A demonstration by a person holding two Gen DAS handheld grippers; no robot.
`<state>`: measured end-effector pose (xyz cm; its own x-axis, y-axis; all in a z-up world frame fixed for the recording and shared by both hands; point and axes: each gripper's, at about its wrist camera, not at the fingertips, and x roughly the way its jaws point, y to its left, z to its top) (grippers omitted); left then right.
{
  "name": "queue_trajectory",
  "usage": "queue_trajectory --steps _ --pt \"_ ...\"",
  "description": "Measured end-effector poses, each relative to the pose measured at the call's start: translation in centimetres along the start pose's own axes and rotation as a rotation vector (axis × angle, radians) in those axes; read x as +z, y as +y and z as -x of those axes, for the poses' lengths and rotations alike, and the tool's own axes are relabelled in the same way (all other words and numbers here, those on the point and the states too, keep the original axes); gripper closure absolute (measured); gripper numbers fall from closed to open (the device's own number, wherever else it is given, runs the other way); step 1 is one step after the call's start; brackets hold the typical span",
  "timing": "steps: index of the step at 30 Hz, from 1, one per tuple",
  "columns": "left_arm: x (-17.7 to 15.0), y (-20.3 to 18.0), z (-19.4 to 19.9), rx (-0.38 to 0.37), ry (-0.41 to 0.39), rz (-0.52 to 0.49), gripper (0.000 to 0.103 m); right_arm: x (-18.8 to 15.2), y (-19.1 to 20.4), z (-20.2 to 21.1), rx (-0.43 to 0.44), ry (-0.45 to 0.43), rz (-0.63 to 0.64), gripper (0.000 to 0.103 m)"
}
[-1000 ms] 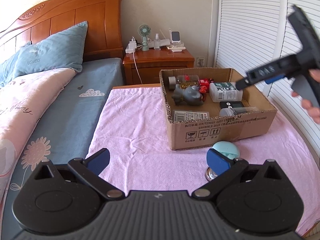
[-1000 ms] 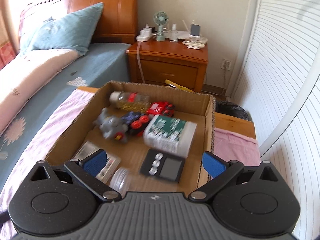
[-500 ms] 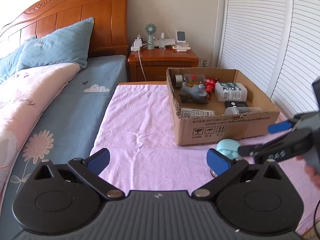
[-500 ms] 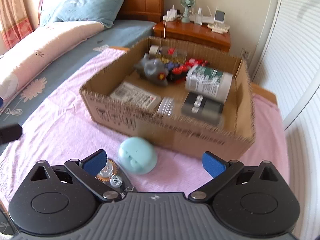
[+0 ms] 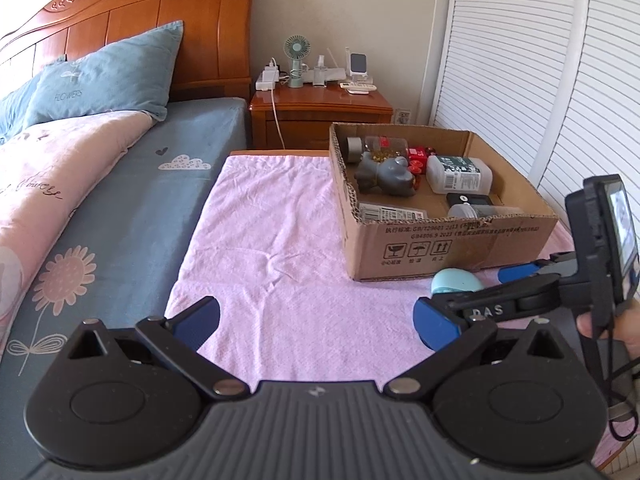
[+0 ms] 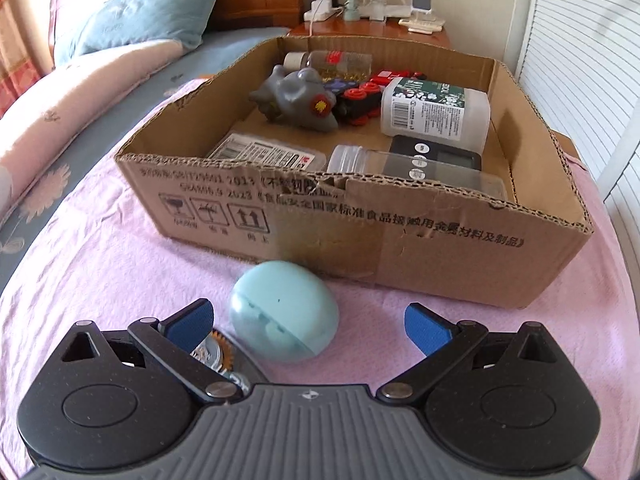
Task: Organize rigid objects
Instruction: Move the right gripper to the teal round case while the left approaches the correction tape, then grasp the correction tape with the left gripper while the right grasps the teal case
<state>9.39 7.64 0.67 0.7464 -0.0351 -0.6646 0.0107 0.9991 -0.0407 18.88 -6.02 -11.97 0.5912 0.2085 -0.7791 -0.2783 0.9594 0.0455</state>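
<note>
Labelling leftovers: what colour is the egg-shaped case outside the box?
Pale blue egg-shaped plastic case; clearest in the right wrist view.

A plain pale-pink towelling cloth (image 6: pixel 120 272) is spread beneath a brown corrugated cardboard box (image 6: pixel 400 236) printed with black characters and handling symbols. A smooth light-blue egg-shaped plastic case (image 6: pixel 284 316) is seen. A slate-blue bedsheet (image 5: pixel 120 208) is patterned with white clouds and pink flowers.
</note>
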Motion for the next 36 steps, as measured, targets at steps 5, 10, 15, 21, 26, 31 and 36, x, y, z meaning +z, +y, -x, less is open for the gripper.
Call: queue_trajectory --steps 5,10,15,21,26,31,36 --pt "-0.1 -0.5 -0.2 -0.011 0.008 -0.016 0.001 -0.3 0.6 -0.8 -0.078 -0.014 0.015 0.000" --pt "-0.2 -0.9 -0.3 -0.011 0.014 -0.023 0.001 -0.6 0.4 -0.8 -0.119 -0.029 0.000 0.000" --pt "-0.3 -1.3 -0.5 -0.006 0.023 -0.037 0.001 -1.1 -1.6 -0.3 -0.164 -0.023 -0.059 0.000" --pt "-0.3 -2.4 -1.0 -0.017 0.038 -0.057 0.001 -2.2 -4.8 0.9 -0.208 -0.014 -0.123 0.000" --pt "-0.5 -3.8 -1.4 -0.032 0.057 -0.081 0.001 -2.8 -6.4 1.6 -0.192 -0.003 -0.107 0.000" --pt "-0.7 -5.4 -1.9 -0.046 0.079 -0.099 0.001 -3.6 -6.6 2.2 -0.139 -0.010 -0.038 0.000" --pt "-1.3 -7.3 -3.2 -0.068 0.121 -0.129 0.001 -4.7 -7.1 3.0 -0.116 -0.018 -0.010 0.000"
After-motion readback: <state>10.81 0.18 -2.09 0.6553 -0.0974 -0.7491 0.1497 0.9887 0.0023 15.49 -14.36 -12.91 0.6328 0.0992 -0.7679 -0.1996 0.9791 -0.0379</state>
